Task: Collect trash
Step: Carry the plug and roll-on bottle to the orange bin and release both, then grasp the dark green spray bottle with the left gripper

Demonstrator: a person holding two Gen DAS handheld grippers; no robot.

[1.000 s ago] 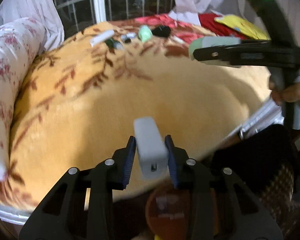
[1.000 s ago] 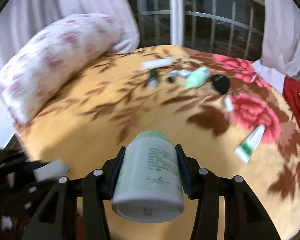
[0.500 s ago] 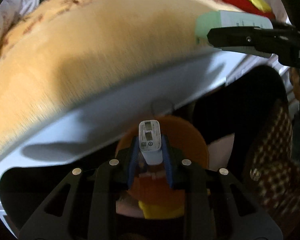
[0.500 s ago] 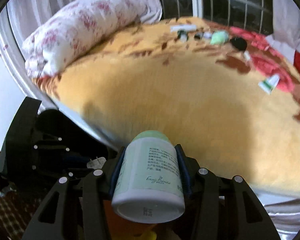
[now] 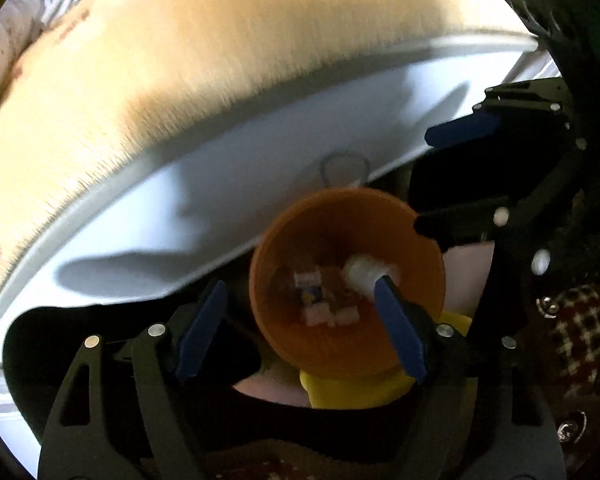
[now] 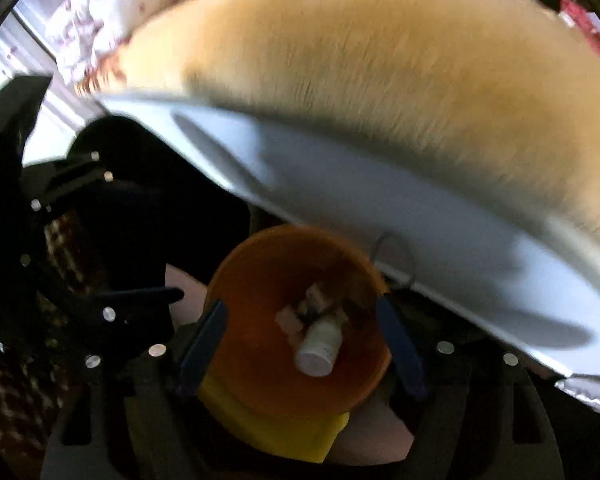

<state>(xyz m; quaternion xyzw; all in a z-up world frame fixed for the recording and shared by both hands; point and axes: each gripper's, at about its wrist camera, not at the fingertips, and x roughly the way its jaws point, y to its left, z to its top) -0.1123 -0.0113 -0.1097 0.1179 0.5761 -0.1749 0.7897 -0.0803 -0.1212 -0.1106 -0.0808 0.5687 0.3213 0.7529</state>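
Right wrist view: both hand-held grippers (image 6: 300, 344) (image 5: 300, 332) spread empty above orange bin (image 6: 260, 380); bottle (image 6: 320, 344) label unreadable.

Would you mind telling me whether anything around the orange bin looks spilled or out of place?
Nothing stands out. The white bottle and smaller scraps lie inside the orange bin, none visibly outside it. Both the left gripper and right gripper hang open above it.

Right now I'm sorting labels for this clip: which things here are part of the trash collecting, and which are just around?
Part of the job:
- orange bin
- white bottle lying inside it
- small scraps in the bin
- left claw, open
- right claw, open

Just around:
- yellow blanket
- white bed edge
- floral pillow
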